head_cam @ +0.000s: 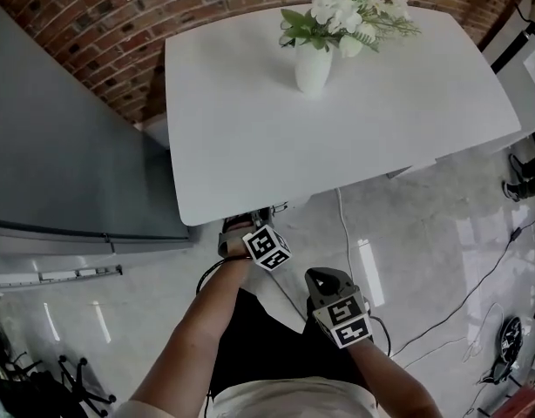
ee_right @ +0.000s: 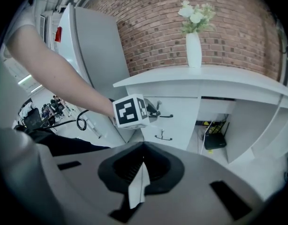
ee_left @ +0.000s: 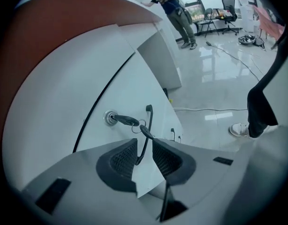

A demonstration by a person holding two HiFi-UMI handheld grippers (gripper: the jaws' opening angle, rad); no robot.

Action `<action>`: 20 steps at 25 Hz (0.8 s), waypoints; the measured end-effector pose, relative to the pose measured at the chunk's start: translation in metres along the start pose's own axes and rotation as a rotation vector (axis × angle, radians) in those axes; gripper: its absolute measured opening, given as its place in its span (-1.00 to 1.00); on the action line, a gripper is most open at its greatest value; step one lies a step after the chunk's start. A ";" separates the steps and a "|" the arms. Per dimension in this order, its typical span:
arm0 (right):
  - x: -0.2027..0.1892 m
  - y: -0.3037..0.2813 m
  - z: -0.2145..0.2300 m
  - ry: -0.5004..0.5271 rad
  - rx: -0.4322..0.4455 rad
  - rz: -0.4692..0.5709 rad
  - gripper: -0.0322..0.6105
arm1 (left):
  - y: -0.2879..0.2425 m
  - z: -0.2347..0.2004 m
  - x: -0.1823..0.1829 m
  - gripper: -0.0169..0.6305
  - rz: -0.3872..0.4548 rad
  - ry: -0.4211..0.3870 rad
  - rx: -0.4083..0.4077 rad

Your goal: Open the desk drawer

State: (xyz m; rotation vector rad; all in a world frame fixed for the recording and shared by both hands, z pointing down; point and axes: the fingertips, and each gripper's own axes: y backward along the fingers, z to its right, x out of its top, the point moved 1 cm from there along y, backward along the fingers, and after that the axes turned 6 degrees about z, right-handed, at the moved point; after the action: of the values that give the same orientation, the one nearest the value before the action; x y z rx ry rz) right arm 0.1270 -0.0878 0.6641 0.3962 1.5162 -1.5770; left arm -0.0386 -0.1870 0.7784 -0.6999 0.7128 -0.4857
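The drawer front (ee_left: 116, 88) is white, with a key (ee_left: 125, 121) in its lock and a thin dark handle (ee_left: 147, 125) beside it. My left gripper (ee_left: 144, 156) is up against this front, under the near edge of the white desk (head_cam: 250, 146). Its jaws stand a little apart, and the handle runs through the gap between them. In the head view the left gripper (head_cam: 250, 233) is tucked under the desk edge. My right gripper (head_cam: 324, 279) hangs lower and nearer to me, shut and empty. From the right gripper (ee_right: 144, 159) view, the drawer stack (ee_right: 170, 121) shows two handles.
A white vase of flowers (head_cam: 314, 59) stands on the desk. A tall grey cabinet (head_cam: 67, 146) is at the left. Cables (head_cam: 459, 303) cross the shiny floor. A black router (ee_right: 214, 142) sits under the desk. A person (ee_left: 174, 13) and office chairs (ee_left: 228, 13) are far off.
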 end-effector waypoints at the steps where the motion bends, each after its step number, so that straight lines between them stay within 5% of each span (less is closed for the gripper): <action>1: -0.002 0.000 0.001 -0.009 -0.004 -0.003 -0.85 | -0.001 0.001 -0.001 -0.67 -0.003 -0.002 -0.005; 9: -0.009 0.012 0.004 -0.044 -0.020 -0.028 -0.85 | -0.017 0.006 -0.010 -0.67 -0.077 -0.031 -0.019; 20: -0.010 0.002 0.005 -0.072 -0.021 -0.018 -0.85 | -0.022 0.007 -0.007 -0.84 -0.043 -0.314 0.004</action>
State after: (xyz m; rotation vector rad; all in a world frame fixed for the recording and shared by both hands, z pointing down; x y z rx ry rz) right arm 0.1358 -0.0881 0.6713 0.3112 1.4838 -1.5715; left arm -0.0423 -0.1945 0.8009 -0.7683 0.4023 -0.4041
